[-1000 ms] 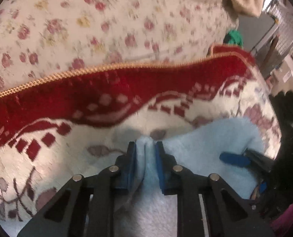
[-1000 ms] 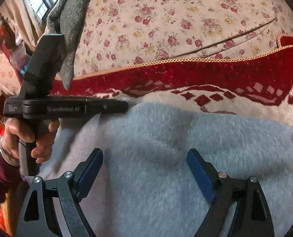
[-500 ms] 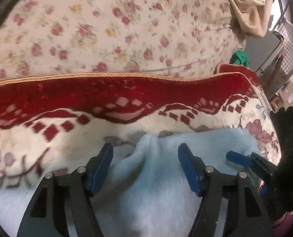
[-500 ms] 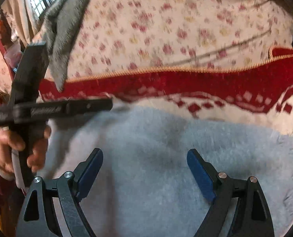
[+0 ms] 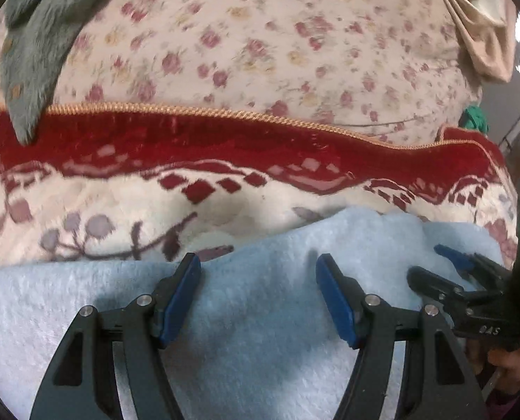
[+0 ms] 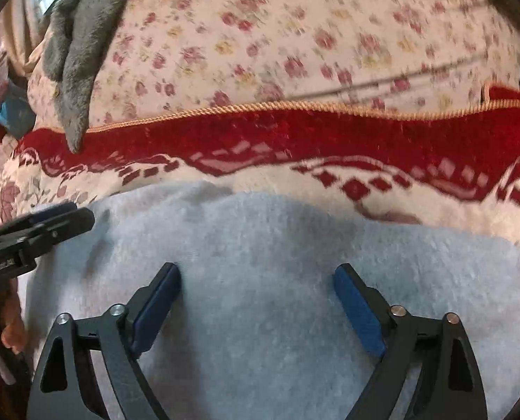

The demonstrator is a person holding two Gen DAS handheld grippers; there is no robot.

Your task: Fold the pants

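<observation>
The light blue fleece pants (image 5: 260,350) lie flat on a red and cream blanket (image 5: 225,192), their far edge just ahead of both grippers. My left gripper (image 5: 258,260) hovers open over the pants with only flat cloth under its blue pads, nothing pinched. In the right wrist view the pants (image 6: 260,238) look greyish, and my right gripper (image 6: 257,268) stands wide open above them. The right gripper (image 5: 429,260) also shows at the right edge of the left wrist view, and the left gripper (image 6: 79,211) at the left edge of the right wrist view.
Beyond the blanket's gold cord trim lies a floral sheet (image 5: 260,52). A grey fuzzy garment (image 5: 32,52) hangs onto the blanket at the far left. A beige cloth (image 5: 477,28) and something green (image 5: 473,119) sit at the far right. A hand (image 6: 11,332) holds the left gripper.
My left gripper let go of the pinched fold of fleece and opened wide, then drew back over the pants. The right gripper stayed open and shifted slightly.
</observation>
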